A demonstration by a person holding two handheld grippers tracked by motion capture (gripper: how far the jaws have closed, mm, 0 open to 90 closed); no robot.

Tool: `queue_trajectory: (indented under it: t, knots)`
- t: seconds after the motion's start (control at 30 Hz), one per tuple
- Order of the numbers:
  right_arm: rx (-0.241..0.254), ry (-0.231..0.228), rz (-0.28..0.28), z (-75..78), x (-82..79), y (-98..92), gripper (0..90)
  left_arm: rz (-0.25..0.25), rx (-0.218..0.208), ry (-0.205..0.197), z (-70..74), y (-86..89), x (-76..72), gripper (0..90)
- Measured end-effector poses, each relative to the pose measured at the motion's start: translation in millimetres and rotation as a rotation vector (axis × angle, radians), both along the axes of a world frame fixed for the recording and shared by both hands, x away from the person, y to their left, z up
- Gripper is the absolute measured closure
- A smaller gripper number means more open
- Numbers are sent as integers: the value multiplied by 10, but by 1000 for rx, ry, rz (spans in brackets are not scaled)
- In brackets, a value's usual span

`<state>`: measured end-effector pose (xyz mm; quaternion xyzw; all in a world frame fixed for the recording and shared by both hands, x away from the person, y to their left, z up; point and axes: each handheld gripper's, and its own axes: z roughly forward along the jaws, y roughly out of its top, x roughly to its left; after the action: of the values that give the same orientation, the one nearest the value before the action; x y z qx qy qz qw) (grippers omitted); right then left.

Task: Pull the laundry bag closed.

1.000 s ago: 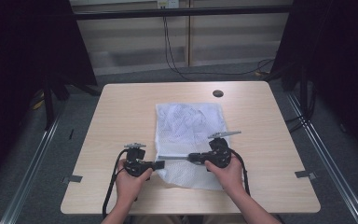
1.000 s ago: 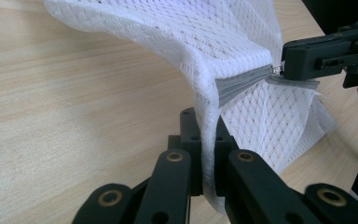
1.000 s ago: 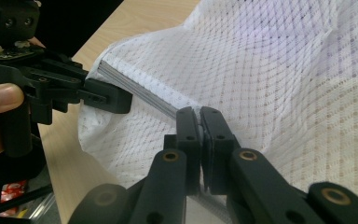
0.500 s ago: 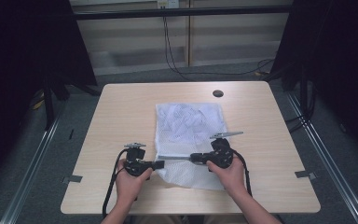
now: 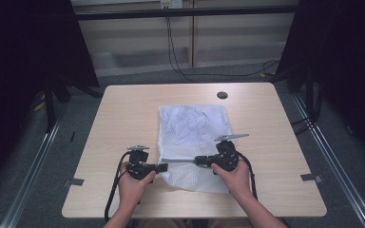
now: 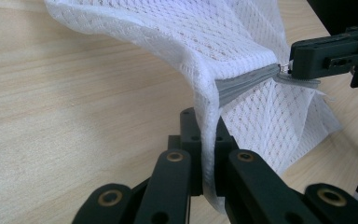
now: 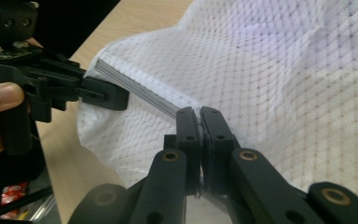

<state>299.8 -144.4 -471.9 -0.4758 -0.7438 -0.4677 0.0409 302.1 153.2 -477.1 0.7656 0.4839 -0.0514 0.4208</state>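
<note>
A white mesh bag (image 5: pixel 195 123) lies flat in the middle of the wooden table (image 5: pixel 123 109), with a grey zipper (image 5: pixel 180 162) across its near end. My left gripper (image 5: pixel 164 167) is shut on the bag's fabric at the zipper's left end. In the left gripper view the mesh (image 6: pixel 242 42) runs down between the closed pads of my left gripper (image 6: pixel 204 122). My right gripper (image 5: pixel 198 161) is shut on the zipper pull. In the right gripper view my right gripper (image 7: pixel 199 114) pinches the end of the zipper (image 7: pixel 140 91). The two grippers face each other, a short stretch of taut zipper between them.
A dark round hole (image 5: pixel 222 95) sits near the table's far edge. Cables (image 5: pixel 171 52) hang behind the table onto the grey floor. Metal rails (image 5: pixel 33 161) run along both sides. Bare wood lies left and right of the bag.
</note>
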Motion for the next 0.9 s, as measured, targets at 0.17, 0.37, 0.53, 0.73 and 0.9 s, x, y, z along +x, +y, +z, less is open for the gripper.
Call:
queue_trajectory:
  t: [0.17,0.37,0.53,0.73,0.9]
  knots:
    - [5,2,-6,2,6,-29,869,-2,-3,6,-2,0,1,894]
    - [4,4,-13,5,10,-55,869,10,-17,16,-5,8,5,894]
    - [-3,2,-11,-1,7,-47,869,13,-15,16,-7,11,7,894]
    - [-6,6,-30,-4,15,-108,869,31,-23,21,-9,42,13,894]
    - [-5,4,-28,-1,9,-109,869,23,-13,19,-5,62,18,894]
